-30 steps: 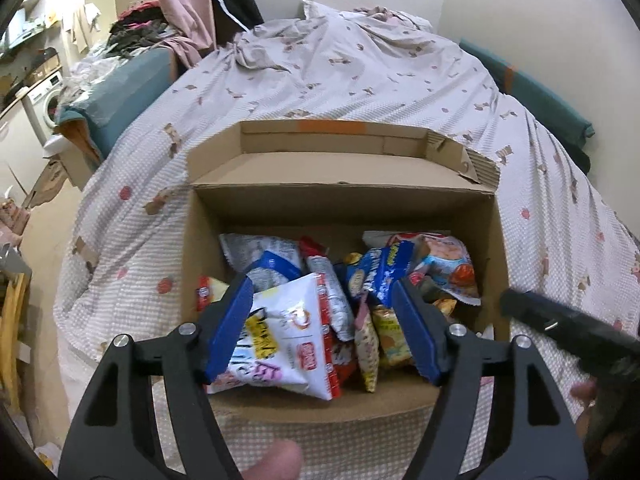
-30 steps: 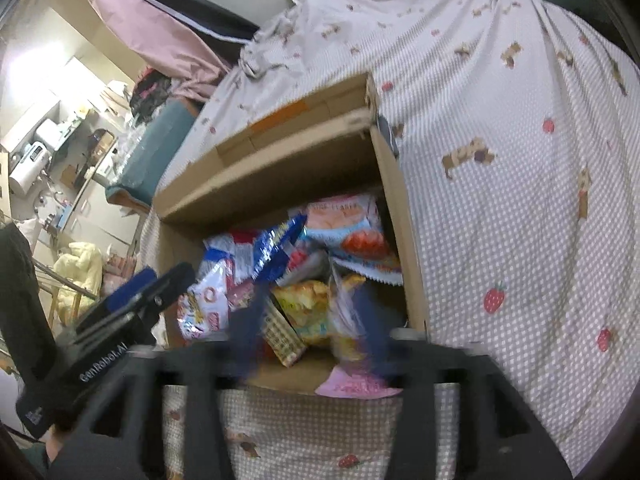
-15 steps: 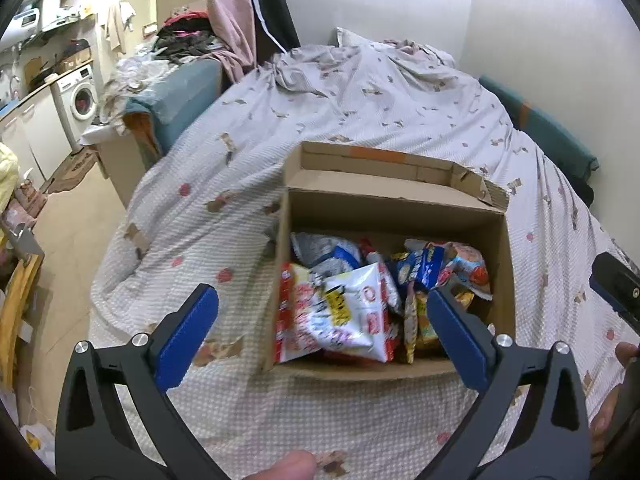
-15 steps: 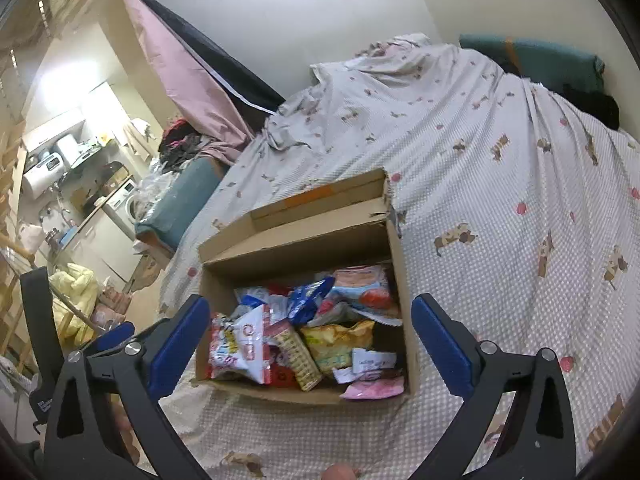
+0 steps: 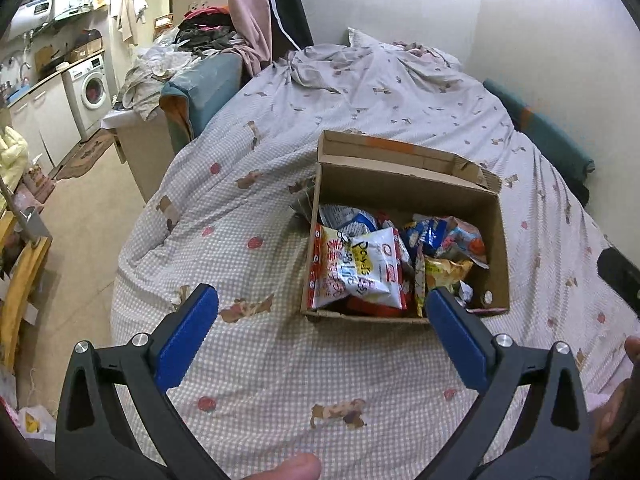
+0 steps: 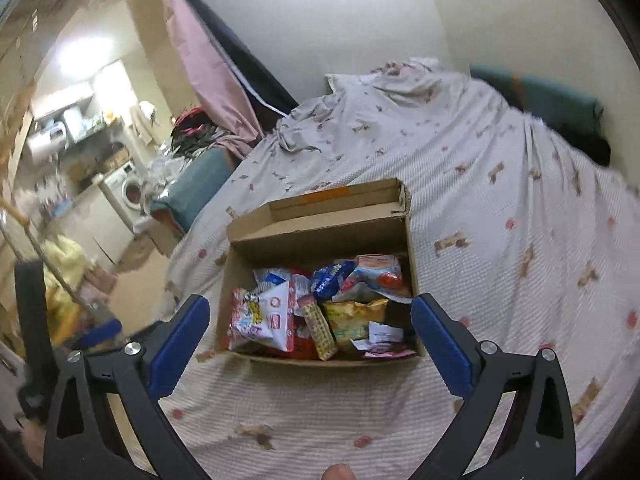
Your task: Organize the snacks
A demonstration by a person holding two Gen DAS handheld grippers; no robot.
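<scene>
Blue-padded left tongs (image 5: 322,312) and right tongs (image 6: 310,314) gape wide, empty, clear of the snack box (image 5: 496,248).

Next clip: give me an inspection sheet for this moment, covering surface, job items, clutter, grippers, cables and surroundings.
Surface: bed under a checked bedspread with a small print, rumpled at the far end.
Job's things: open cardboard box on the bed, flaps up, filled with snack packets lying jumbled.
Clutter: clothes pile beyond the bed's far-left corner.
Grippers: left gripper open, nothing between the jaws; right gripper open, nothing between the jaws; both short of the box.
Cables: nothing seen.
Surroundings: washing machine and kitchen counter at left, pink curtain, plain walls.
</scene>
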